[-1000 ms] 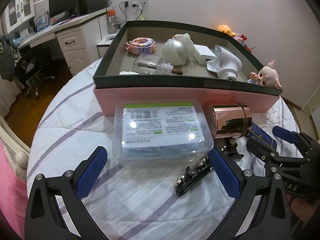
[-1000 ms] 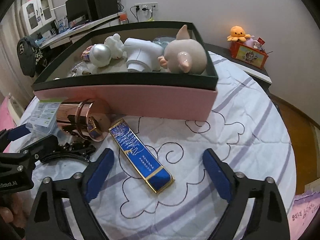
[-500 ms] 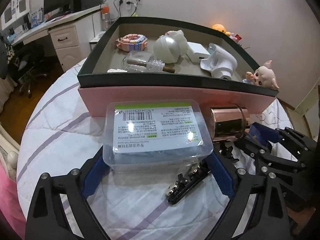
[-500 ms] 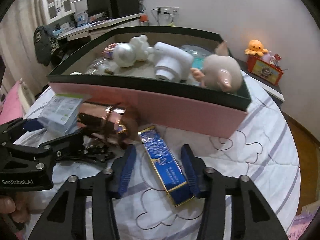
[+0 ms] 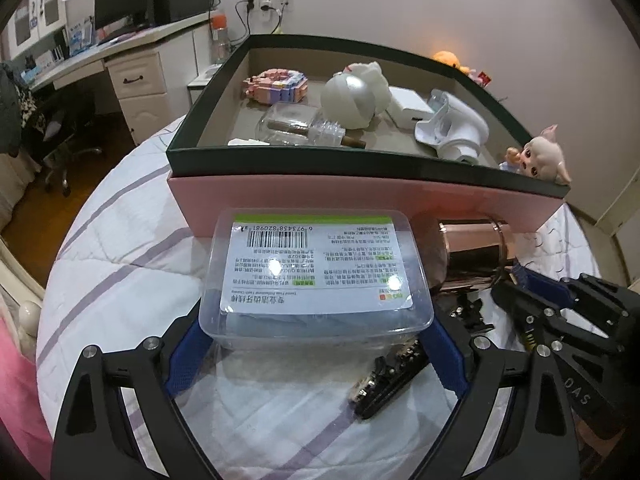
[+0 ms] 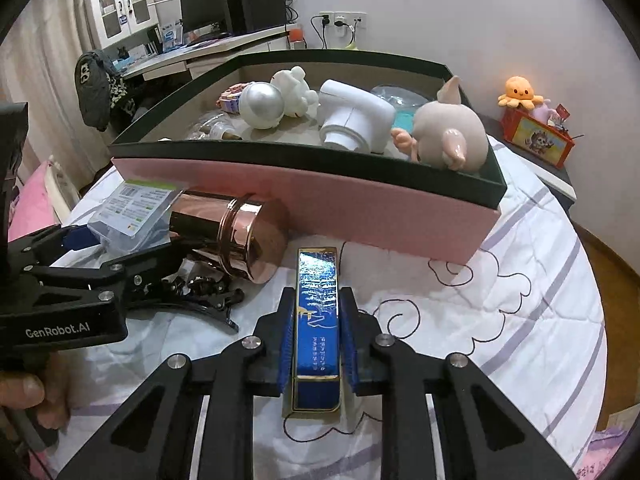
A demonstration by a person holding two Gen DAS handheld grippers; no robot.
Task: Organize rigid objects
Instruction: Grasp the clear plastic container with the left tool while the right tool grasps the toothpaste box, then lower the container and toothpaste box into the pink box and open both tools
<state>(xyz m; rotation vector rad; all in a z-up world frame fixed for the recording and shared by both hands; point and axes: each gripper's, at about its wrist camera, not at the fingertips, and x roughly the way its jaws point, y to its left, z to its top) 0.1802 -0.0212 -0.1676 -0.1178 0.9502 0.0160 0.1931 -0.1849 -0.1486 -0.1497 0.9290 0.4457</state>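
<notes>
My left gripper (image 5: pixel 314 344) is shut on a clear plastic box (image 5: pixel 316 276) with a green-and-white label, held just above the bedspread in front of the pink storage box (image 5: pixel 280 196). My right gripper (image 6: pixel 316 338) is shut on a long blue-and-gold box (image 6: pixel 317 312) that lies lengthwise between its blue pads. The pink storage box with a dark green rim (image 6: pixel 320 156) holds toys: a pig doll (image 6: pixel 448 136), a white device (image 6: pixel 352 116), a silver ball (image 6: pixel 262 102). A rose-gold canister (image 6: pixel 228 232) lies on its side between the grippers.
Black hair clips (image 6: pixel 200 292) lie on the white striped bedspread (image 6: pixel 500 300) beside the canister; one also shows under the left gripper (image 5: pixel 388 380). A desk with a monitor (image 5: pixel 124 0) stands at the back left. An orange octopus toy on a red box (image 6: pixel 532 120) stands at the right.
My left gripper closed on the clear box and raised it a little. My right gripper closed on the blue-and-gold box, which now points straight ahead.
</notes>
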